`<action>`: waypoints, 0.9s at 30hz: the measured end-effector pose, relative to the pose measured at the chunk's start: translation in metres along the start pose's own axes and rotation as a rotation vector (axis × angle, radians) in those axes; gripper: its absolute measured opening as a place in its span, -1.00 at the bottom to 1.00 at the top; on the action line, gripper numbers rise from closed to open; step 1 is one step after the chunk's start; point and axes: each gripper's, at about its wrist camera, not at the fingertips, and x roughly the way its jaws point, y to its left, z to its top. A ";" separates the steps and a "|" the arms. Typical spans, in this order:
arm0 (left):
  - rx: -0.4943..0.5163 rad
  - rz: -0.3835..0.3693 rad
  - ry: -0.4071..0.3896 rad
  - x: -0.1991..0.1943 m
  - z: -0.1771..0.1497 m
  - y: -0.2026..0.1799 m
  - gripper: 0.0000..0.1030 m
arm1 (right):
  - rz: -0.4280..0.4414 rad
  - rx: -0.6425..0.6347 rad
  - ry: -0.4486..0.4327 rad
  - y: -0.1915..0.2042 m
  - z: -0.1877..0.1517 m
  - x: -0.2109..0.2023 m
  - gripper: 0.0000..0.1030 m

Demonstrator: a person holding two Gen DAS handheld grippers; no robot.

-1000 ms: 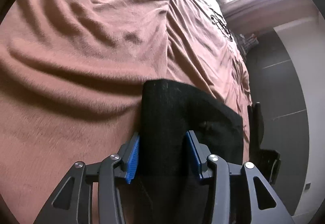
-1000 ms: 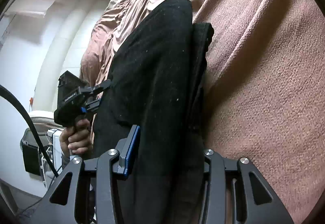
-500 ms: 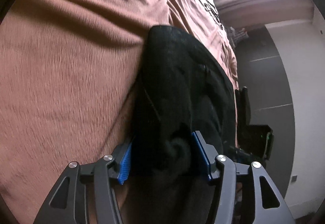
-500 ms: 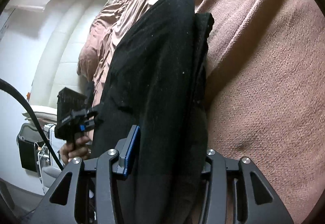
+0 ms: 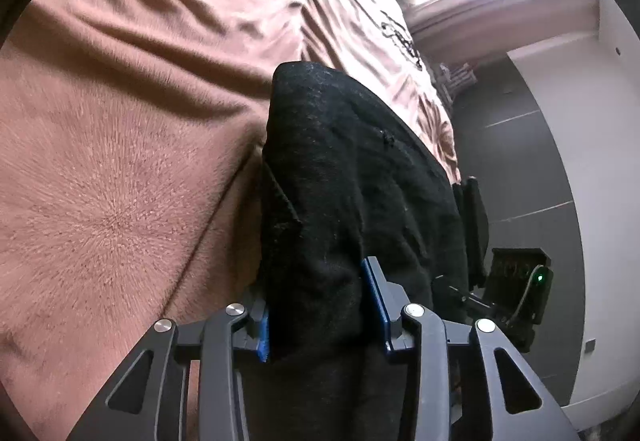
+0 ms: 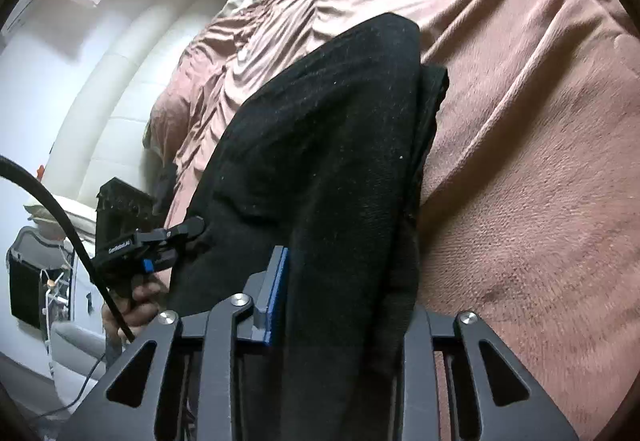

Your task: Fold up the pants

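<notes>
black pants (image 5: 360,177) already doubled into long layered bundle, lying on brown blanket (image 5: 120,161) over bed, near its edge. left gripper (image 5: 320,305) clamped on near end of bundle, blue pads pressing cloth both sides. right gripper (image 6: 340,293) likewise closed on thick stack of layers at other end. lower layer peeking out beside top one, edges not aligned. likely remaining: one more fold, squaring, release.

The right gripper (image 6: 340,305) clamps the black pants (image 6: 320,145) at frame bottom; the left gripper (image 6: 188,231) grips their left edge over the pink blanket (image 6: 520,161).
</notes>
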 end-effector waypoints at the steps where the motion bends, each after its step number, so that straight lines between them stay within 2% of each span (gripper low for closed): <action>1: 0.009 0.000 -0.013 -0.005 -0.001 -0.005 -0.21 | 0.004 -0.004 -0.010 0.000 -0.003 -0.003 -0.52; 7: 0.037 -0.012 -0.063 -0.033 -0.012 -0.021 -0.22 | 0.053 -0.040 -0.057 0.016 -0.020 -0.021 -0.57; 13: 0.085 0.006 -0.111 -0.066 -0.019 -0.055 -0.22 | 0.102 -0.082 -0.107 0.032 -0.038 -0.047 -0.57; 20: 0.102 0.061 -0.159 -0.127 -0.036 -0.090 -0.22 | 0.160 -0.131 -0.126 0.057 -0.059 -0.076 -0.57; 27: 0.160 0.052 -0.223 -0.177 -0.043 -0.104 -0.22 | 0.187 -0.186 -0.154 0.088 -0.066 -0.090 -0.57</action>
